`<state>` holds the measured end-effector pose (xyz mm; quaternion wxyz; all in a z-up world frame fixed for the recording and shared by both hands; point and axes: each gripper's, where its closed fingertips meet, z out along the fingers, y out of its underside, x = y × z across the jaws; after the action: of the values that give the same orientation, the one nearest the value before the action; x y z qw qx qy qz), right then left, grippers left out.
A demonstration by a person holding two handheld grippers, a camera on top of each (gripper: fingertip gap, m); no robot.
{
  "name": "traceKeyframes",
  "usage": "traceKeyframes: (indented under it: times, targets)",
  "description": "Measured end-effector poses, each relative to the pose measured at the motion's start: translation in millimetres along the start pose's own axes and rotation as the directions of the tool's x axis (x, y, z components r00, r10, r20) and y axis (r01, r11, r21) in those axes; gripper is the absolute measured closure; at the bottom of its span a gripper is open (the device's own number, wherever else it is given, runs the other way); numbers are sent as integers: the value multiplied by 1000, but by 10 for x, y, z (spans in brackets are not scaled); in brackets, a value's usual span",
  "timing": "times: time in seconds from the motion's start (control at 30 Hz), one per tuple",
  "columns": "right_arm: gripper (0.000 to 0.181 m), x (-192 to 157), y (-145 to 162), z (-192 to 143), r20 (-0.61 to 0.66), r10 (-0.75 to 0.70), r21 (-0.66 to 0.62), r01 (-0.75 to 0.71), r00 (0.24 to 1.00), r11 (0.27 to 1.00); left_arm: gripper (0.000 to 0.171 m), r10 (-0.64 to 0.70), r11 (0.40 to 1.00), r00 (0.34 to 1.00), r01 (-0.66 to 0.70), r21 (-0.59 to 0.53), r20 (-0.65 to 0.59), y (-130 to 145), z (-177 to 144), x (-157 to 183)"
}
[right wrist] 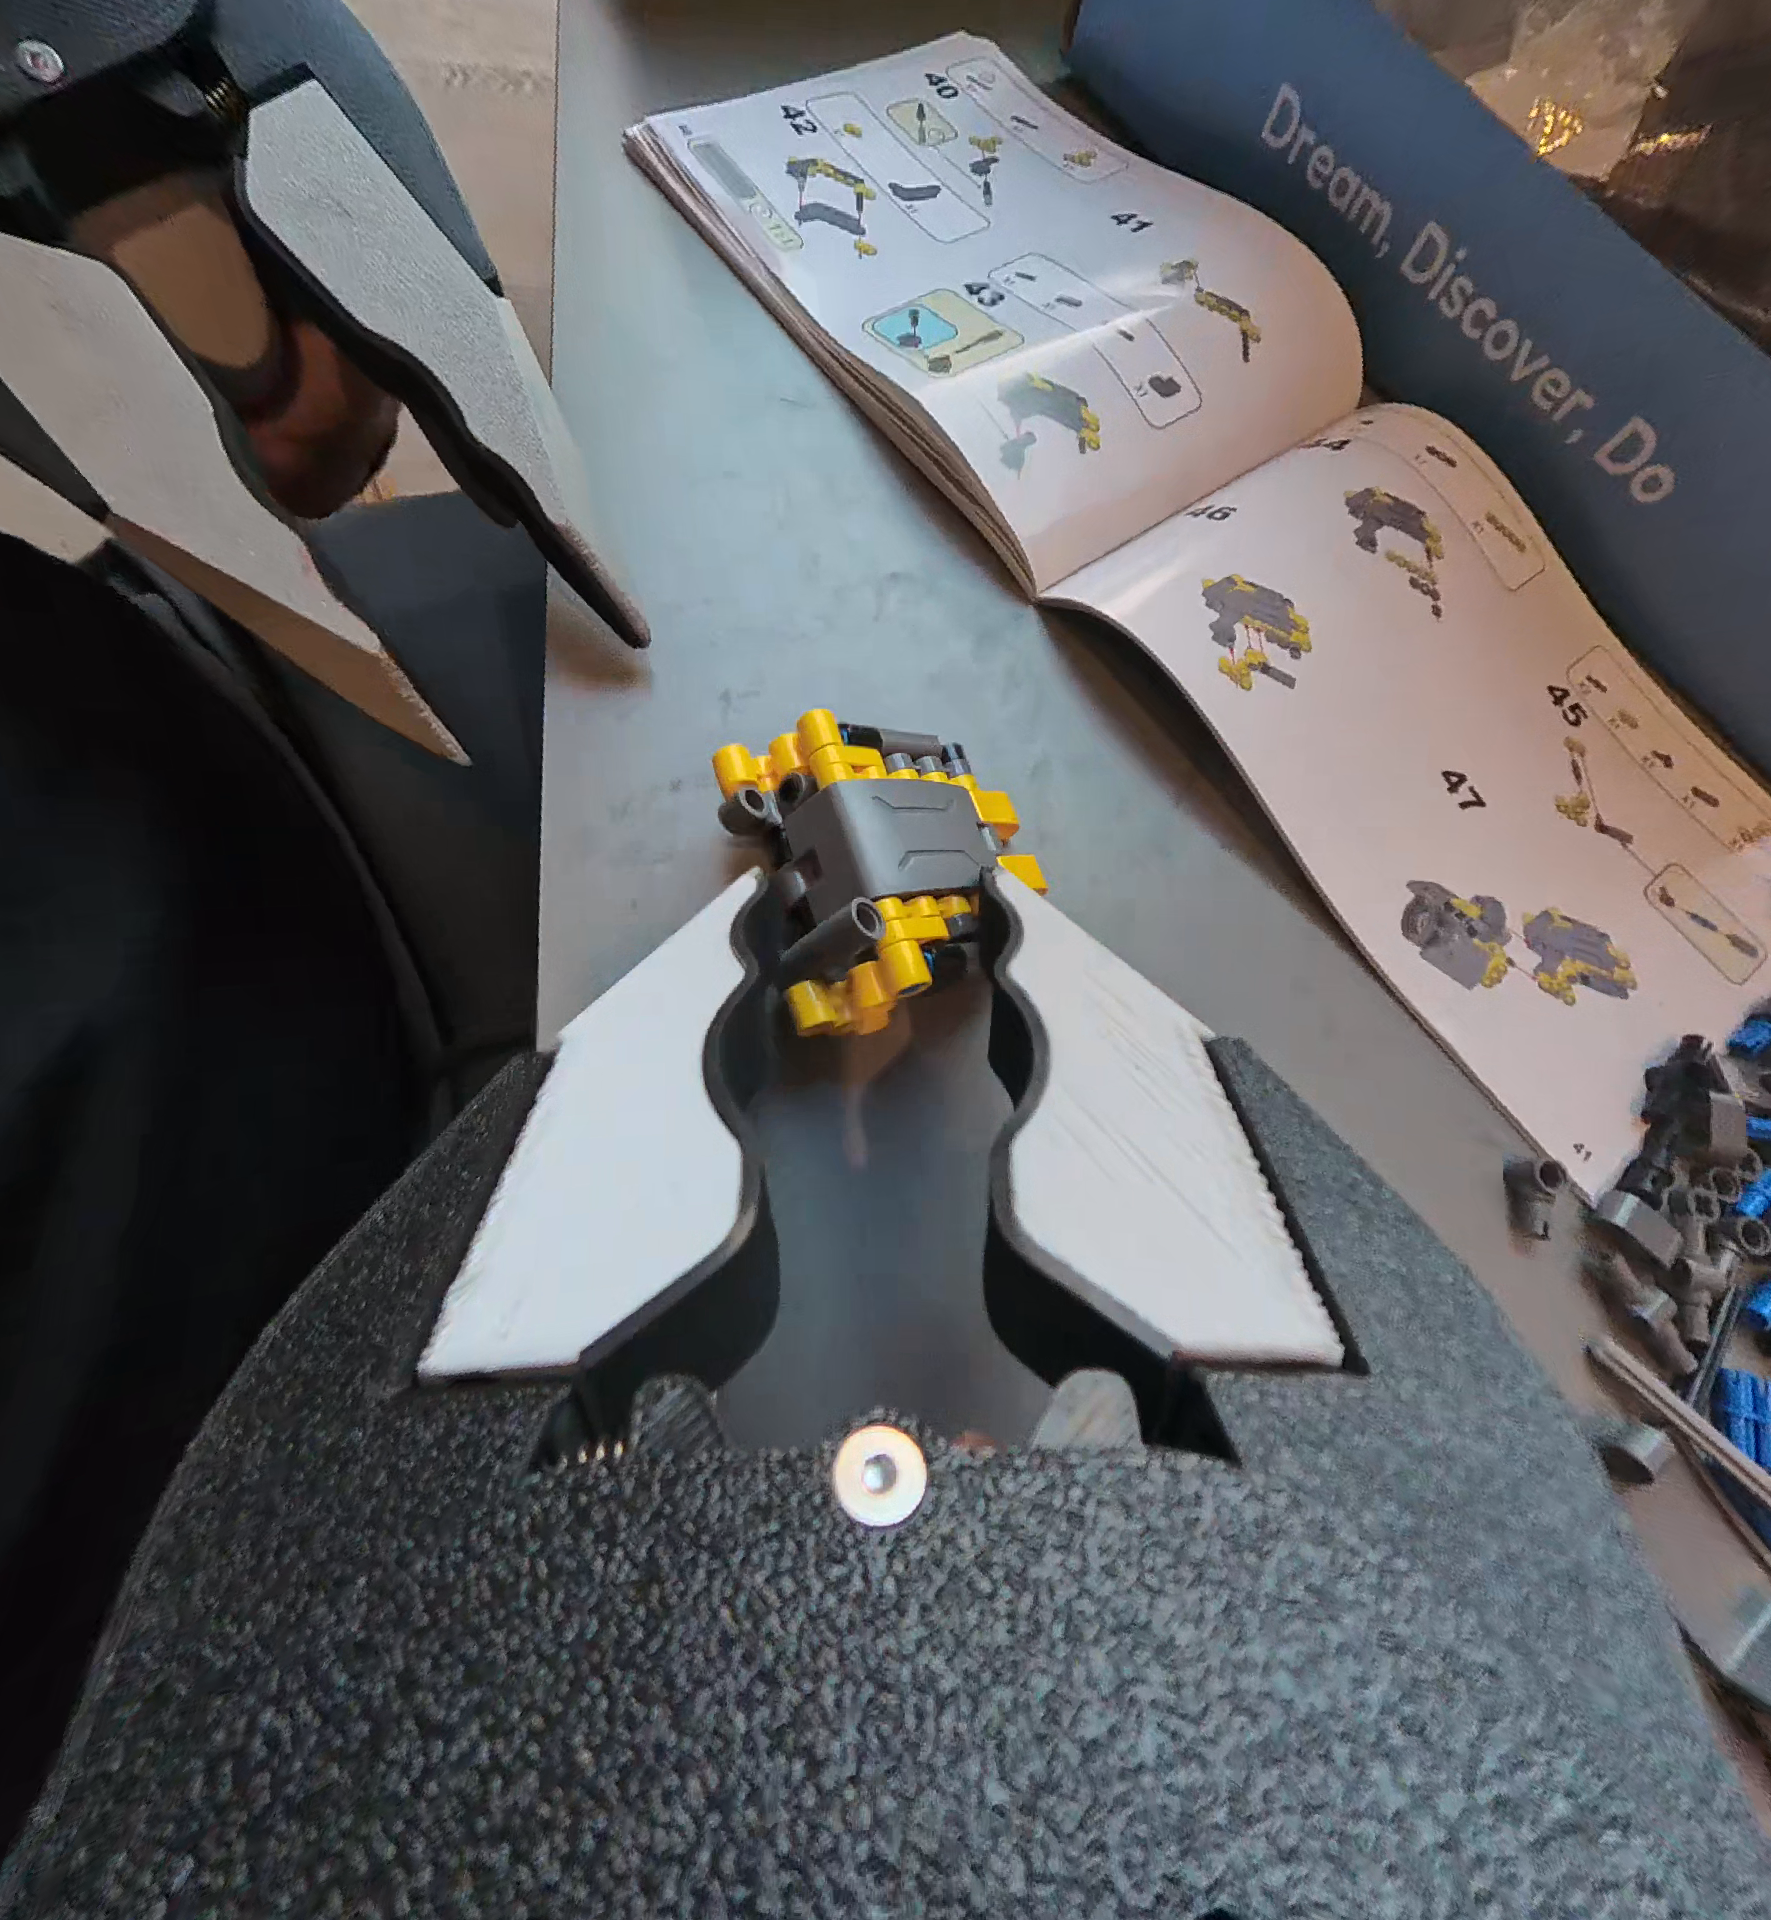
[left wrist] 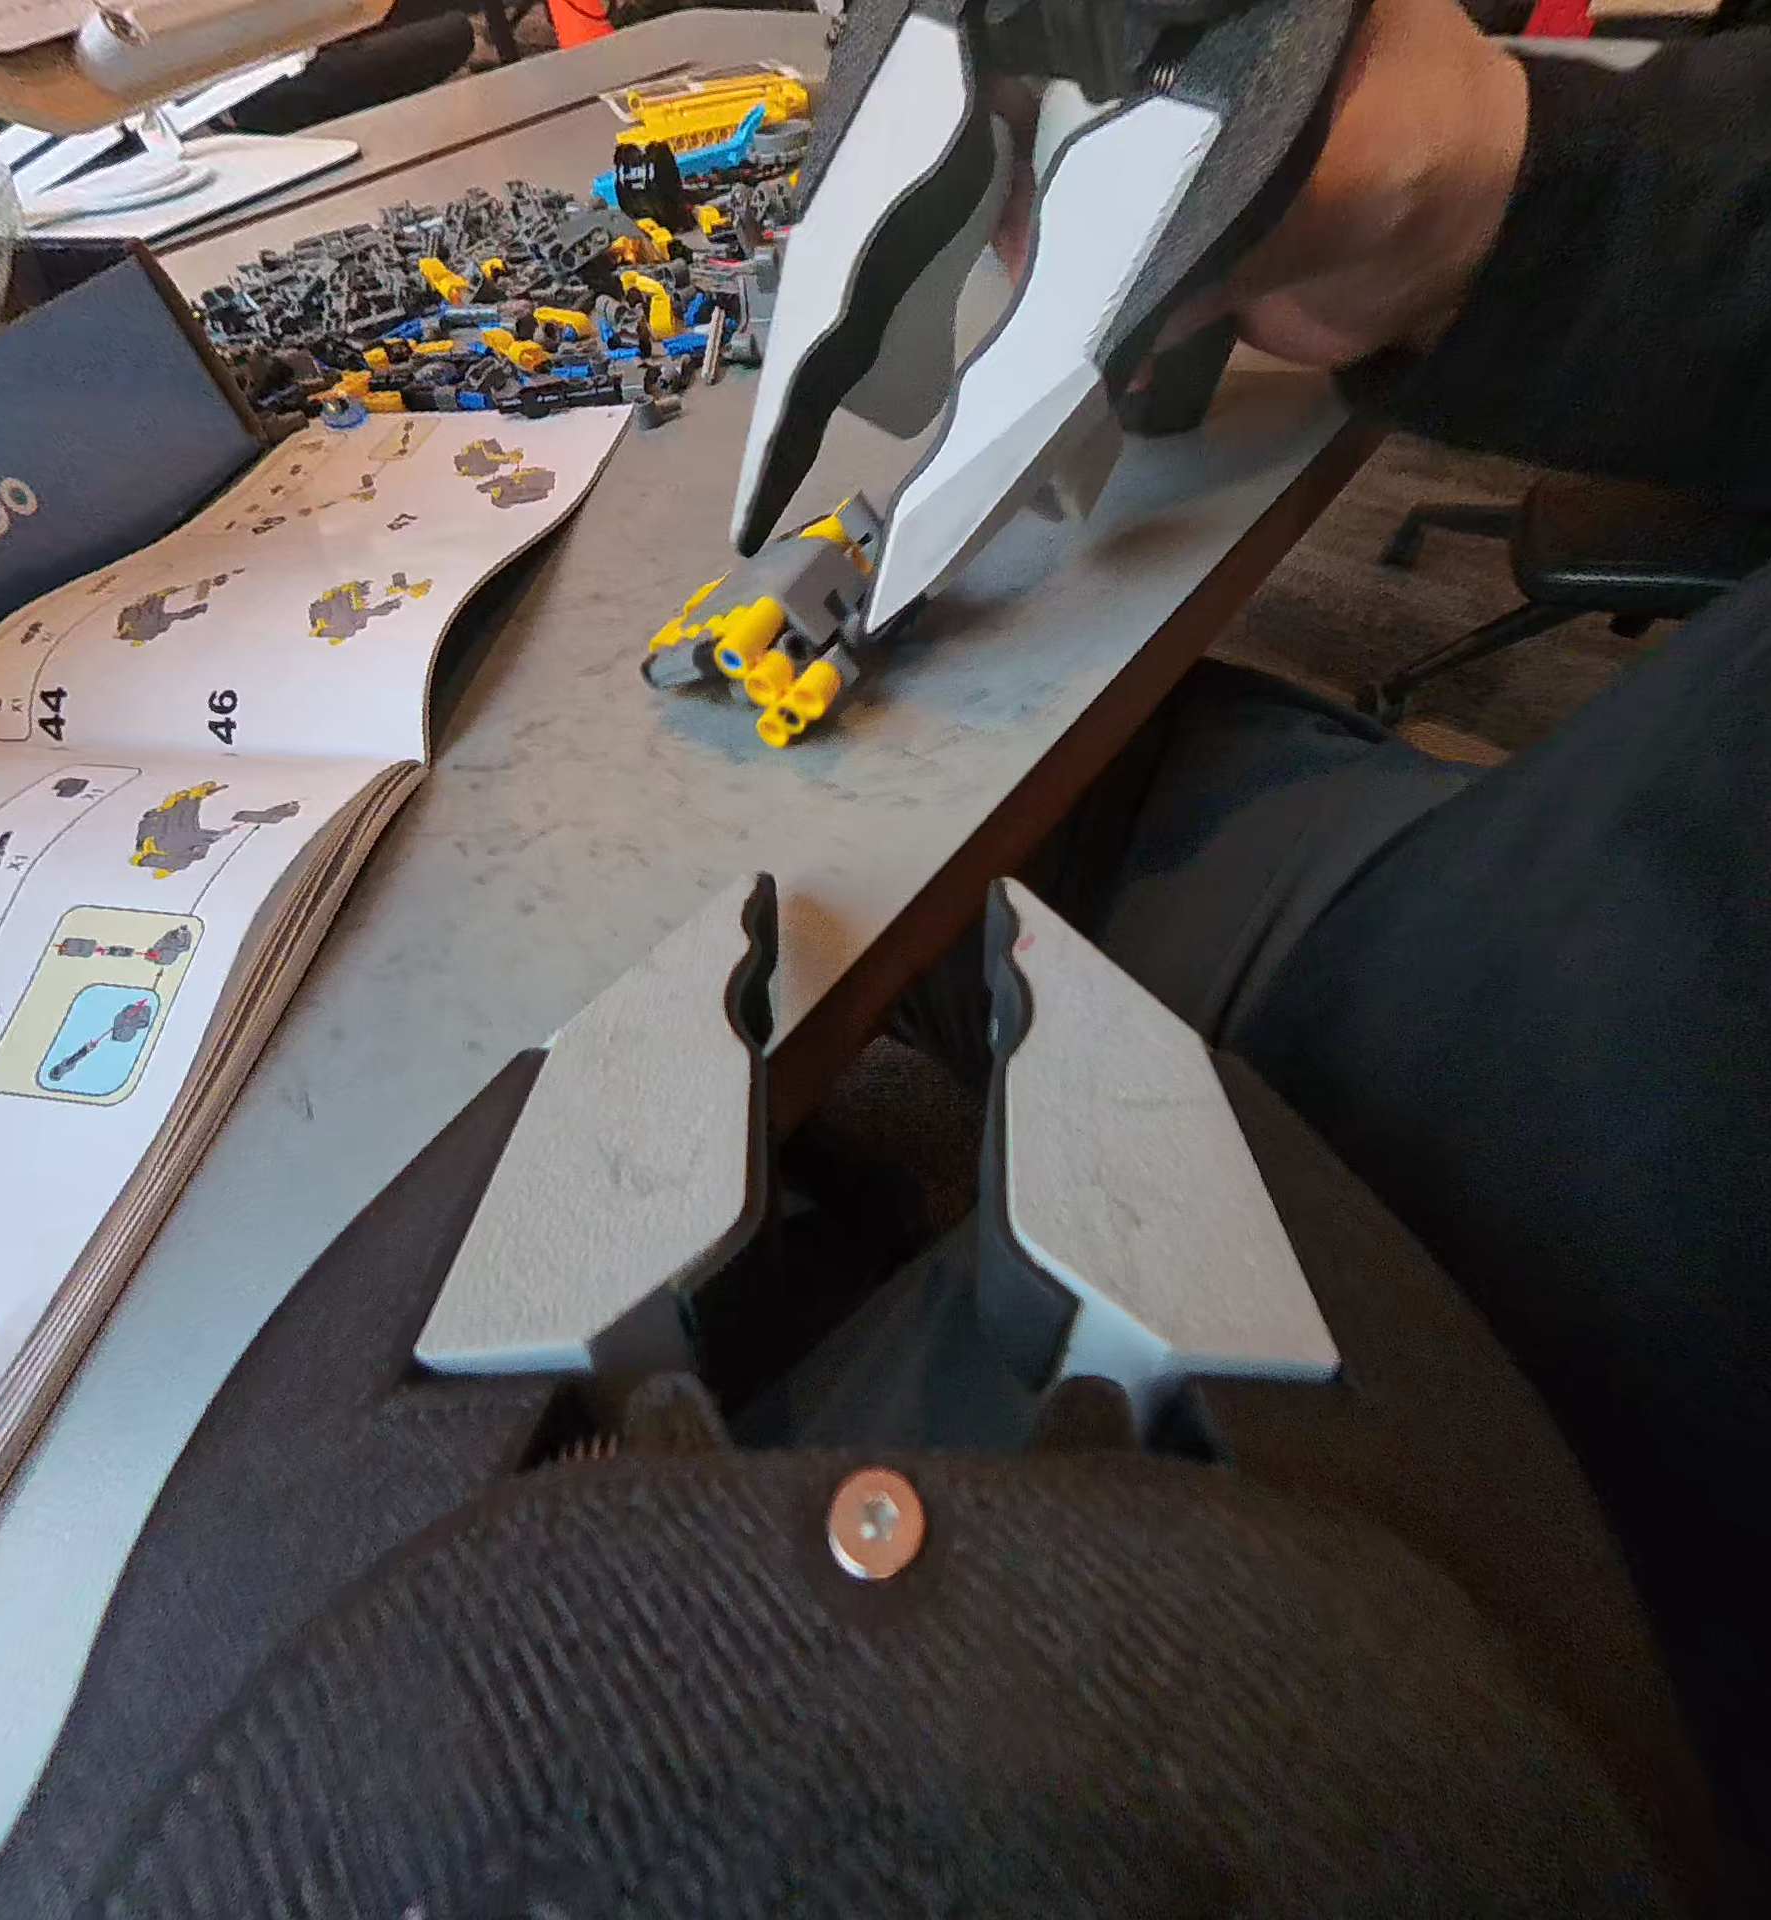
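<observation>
A small grey and yellow brick assembly (right wrist: pixel 876 842) lies on the grey table (right wrist: pixel 756 468) near its front edge. My right gripper (right wrist: pixel 873 885) is open. Its two fingertips straddle the near end of the assembly, close to or touching its sides. The left wrist view shows the same assembly (left wrist: pixel 756 644) under the right gripper (left wrist: pixel 813 582), which comes down from above in a person's hand (left wrist: pixel 1380 208). My left gripper (left wrist: pixel 881 896) is open and empty, held over the table's edge a short way from the assembly. It also shows in the right wrist view (right wrist: pixel 548 694).
An open instruction booklet (left wrist: pixel 237 623) lies left of the assembly. Beyond it are a pile of loose grey, blue and yellow pieces (left wrist: pixel 465 312), a partly built yellow model (left wrist: pixel 715 125) and a dark blue box (left wrist: pixel 60 436). An office chair (left wrist: pixel 1587 582) stands off the table's edge (left wrist: pixel 1068 748). Tip to tip, the grippers are about 8 cm apart.
</observation>
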<state>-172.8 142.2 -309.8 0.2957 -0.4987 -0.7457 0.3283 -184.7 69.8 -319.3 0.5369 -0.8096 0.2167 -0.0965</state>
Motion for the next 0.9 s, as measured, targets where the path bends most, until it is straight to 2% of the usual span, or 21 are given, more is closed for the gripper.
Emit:
traceKeyframes:
  times: [0.37, 0.6, 0.7, 0.9]
  targets:
    - [142, 127, -66, 83, -121, 93, 4, -93, 988, 996, 133, -109, 991, 990, 116, 70, -93, -66, -154, -66]
    - [136, 207, -179, -45, -167, 128, 121, -109, 978, 987, 132, -104, 989, 989, 115, 98, -109, -117, -227, -45]
    - [127, 221, -180, -52, -154, 153, 128, -134, 976, 983, 131, -115, 987, 987, 126, 97, -115, -118, -235, -43]
    - [132, 118, -123, 16, -40, 187, 72, -184, 981, 980, 131, -128, 985, 986, 139, 103, -107, -120, -259, -92]
